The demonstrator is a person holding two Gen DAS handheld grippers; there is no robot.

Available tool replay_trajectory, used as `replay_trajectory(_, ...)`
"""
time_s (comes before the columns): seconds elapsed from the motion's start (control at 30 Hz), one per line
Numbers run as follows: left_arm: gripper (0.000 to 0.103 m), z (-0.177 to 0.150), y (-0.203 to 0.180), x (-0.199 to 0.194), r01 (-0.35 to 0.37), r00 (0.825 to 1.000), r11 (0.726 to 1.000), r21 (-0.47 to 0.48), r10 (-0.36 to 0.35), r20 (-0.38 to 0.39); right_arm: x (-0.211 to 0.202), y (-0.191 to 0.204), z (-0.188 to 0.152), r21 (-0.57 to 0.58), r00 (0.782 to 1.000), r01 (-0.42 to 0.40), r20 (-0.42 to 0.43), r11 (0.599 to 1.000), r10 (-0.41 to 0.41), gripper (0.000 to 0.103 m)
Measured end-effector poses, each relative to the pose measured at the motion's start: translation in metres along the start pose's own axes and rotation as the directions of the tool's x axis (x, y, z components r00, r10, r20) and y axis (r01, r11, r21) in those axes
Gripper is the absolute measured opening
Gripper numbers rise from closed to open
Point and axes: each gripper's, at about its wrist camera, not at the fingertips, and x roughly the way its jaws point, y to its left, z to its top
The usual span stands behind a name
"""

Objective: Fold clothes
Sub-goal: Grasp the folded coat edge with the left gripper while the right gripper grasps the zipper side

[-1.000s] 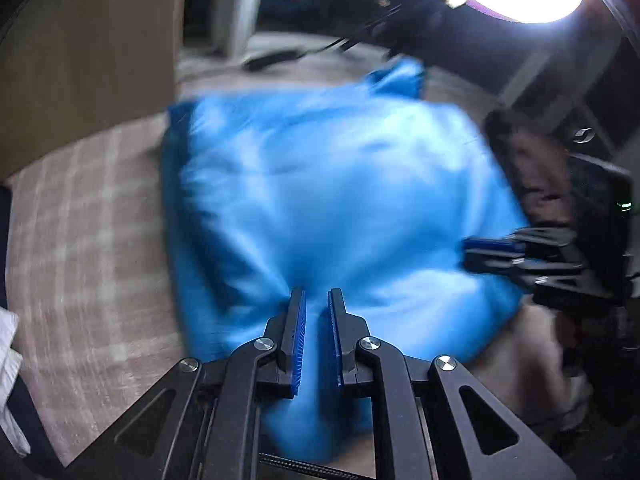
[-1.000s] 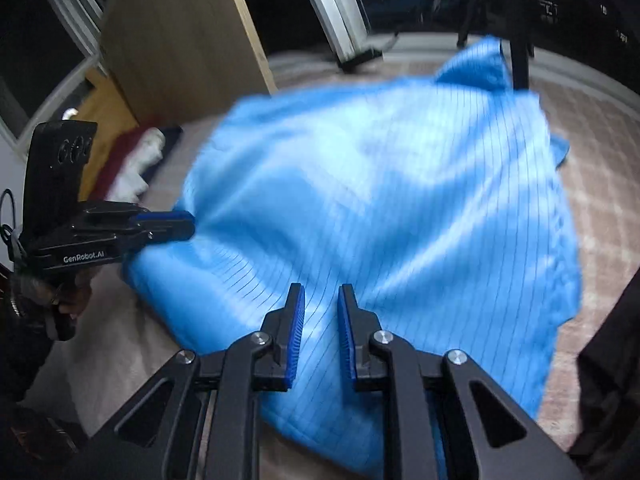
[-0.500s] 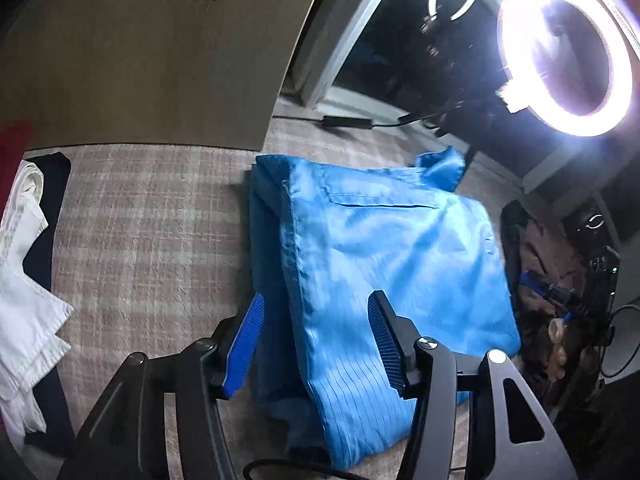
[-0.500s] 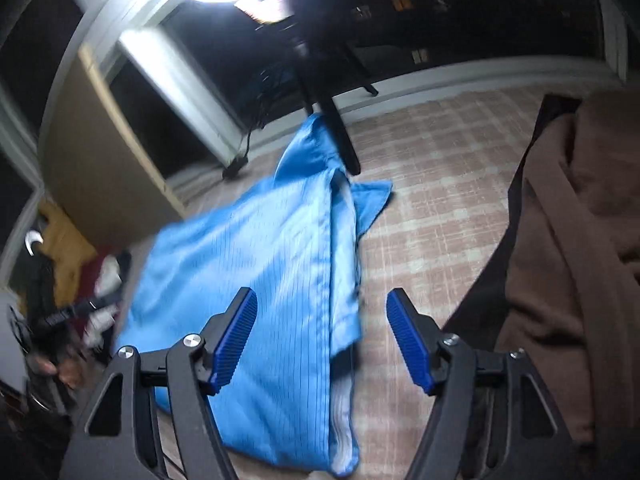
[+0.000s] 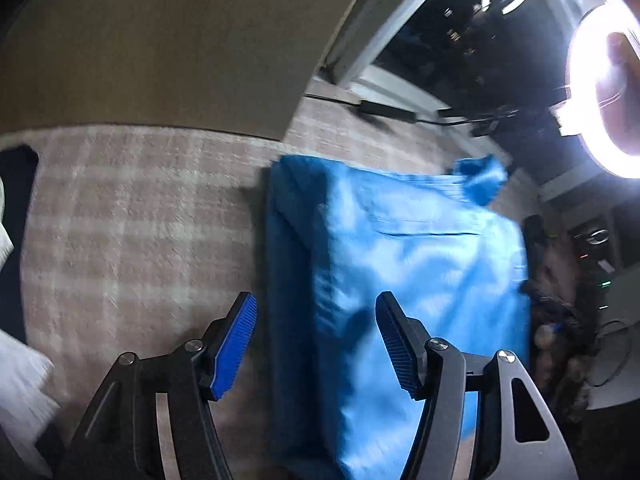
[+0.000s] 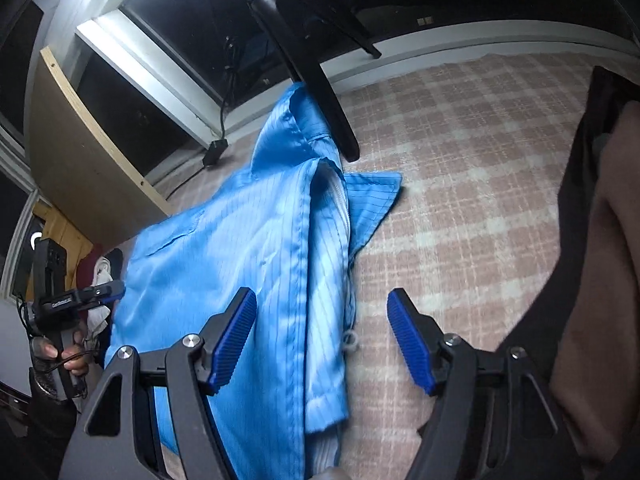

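Blue shirt (image 6: 248, 264) folded, flat on checked cloth surface (image 6: 472, 184), collar at far end. Left gripper (image 5: 316, 344) raised above shirt's near left edge, fingers wide apart, empty. Right gripper (image 6: 322, 336) raised over shirt's right edge, fingers wide apart, empty. Hand (image 6: 66, 356) gripping left gripper's handle, low beside the shirt. Brown garment (image 6: 600, 280) at right.

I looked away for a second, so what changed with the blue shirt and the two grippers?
Both grippers, left and right, let go of the blue shirt: jaws narrow a second ago, now wide open and drawn back. The shirt remains folded on the checked cloth.
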Motion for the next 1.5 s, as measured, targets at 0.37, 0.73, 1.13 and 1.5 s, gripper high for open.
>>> replay_trajectory(0.37, 0.061, 0.005, -0.006, 0.017, -0.023, 0.999, 0.998, 0.062, 0.025, -0.034, 0.018, 0.011, -0.004, -0.14, 1.0, 0.02, -0.01, 0.99, -0.021, 0.074)
replay_trajectory(0.73, 0.043, 0.004, -0.016, 0.021, 0.038, 0.999, 0.993, 0.114, -0.035, -0.027, 0.028, 0.022, -0.007, -0.209, 0.996, -0.084, -0.002, 0.974, 0.086, 0.073)
replay_trajectory(1.13, 0.009, 0.0, -0.02, 0.028, 0.097, 0.995, 0.986, 0.136, -0.097, -0.001, 0.038, 0.019, -0.007, -0.183, 0.984, -0.175, -0.016, 0.967, 0.175, 0.023)
replay_trajectory(1.5, 0.004, -0.009, -0.021, -0.015, 0.186, 0.977, 0.977, 0.1, -0.195, 0.084, 0.005, 0.028, -0.01, -0.167, 0.958, -0.268, 0.061, 0.949, 0.281, 0.011)
